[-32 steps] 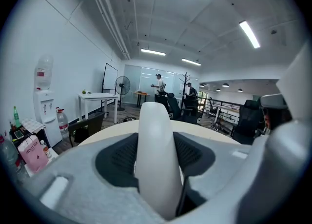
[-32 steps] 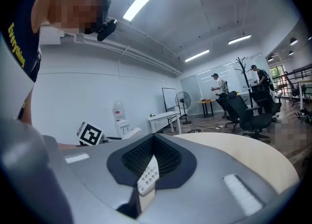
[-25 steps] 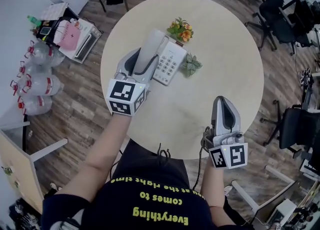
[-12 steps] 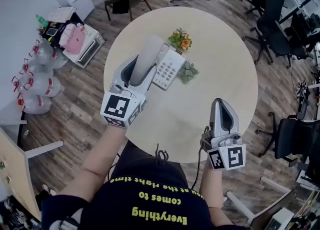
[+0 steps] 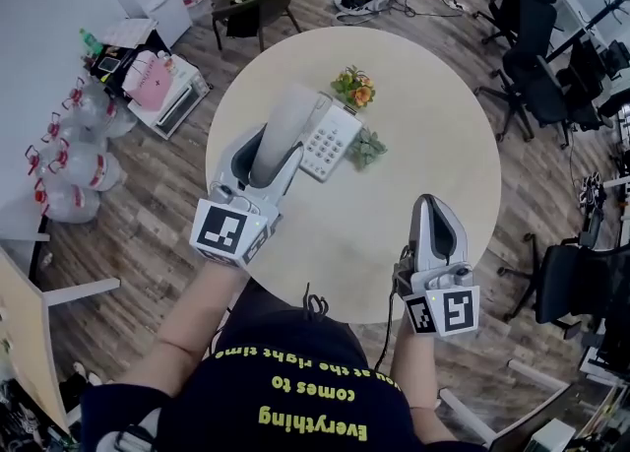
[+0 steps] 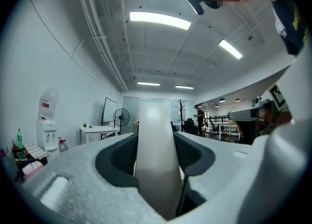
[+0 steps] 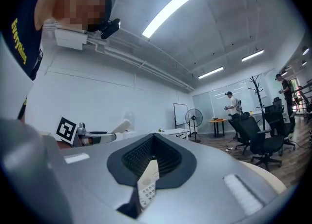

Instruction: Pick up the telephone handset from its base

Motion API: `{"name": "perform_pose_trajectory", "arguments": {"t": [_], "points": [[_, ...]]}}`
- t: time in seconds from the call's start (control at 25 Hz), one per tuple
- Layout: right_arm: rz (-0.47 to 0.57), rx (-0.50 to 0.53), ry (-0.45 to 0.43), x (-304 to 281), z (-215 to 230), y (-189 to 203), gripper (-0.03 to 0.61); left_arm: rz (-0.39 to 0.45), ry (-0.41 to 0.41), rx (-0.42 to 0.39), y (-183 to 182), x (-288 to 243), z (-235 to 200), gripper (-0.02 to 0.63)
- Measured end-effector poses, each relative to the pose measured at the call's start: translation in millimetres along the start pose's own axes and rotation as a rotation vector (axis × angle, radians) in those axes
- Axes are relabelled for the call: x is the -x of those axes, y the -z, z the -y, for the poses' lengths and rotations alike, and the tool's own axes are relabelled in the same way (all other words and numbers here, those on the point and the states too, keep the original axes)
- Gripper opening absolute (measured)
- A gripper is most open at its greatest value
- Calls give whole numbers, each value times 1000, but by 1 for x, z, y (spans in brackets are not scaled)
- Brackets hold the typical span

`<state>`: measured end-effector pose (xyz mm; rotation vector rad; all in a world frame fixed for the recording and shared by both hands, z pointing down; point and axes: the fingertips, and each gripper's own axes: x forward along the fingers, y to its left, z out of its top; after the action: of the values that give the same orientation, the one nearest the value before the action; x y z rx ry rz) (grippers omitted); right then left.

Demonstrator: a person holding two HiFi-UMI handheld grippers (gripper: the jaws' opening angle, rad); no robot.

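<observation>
The pale grey telephone handset is gripped lengthwise between the jaws of my left gripper, lifted above the left side of the white phone base with its keypad. In the left gripper view the handset fills the gap between the dark pads. My right gripper hovers over the near right part of the round table, shut and empty. In the right gripper view its jaws meet, with the keypad showing below them.
Orange flowers and a small green plant stand right behind and beside the phone base. Water bottles and boxes lie on the floor to the left. Office chairs stand to the right.
My left gripper has risen with the handset and drawn back toward me, away from the base. The right gripper has risen slightly and stays shut.
</observation>
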<state>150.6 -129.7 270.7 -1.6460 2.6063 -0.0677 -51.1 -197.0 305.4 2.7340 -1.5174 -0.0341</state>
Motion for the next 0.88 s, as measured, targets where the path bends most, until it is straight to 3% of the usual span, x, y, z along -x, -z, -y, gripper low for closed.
{"name": "perform_pose_trajectory", "arguments": {"t": [0.88], "points": [[-1,3,-15,12,-8,0,11,17,-2,15,-8,14,11,222]]}}
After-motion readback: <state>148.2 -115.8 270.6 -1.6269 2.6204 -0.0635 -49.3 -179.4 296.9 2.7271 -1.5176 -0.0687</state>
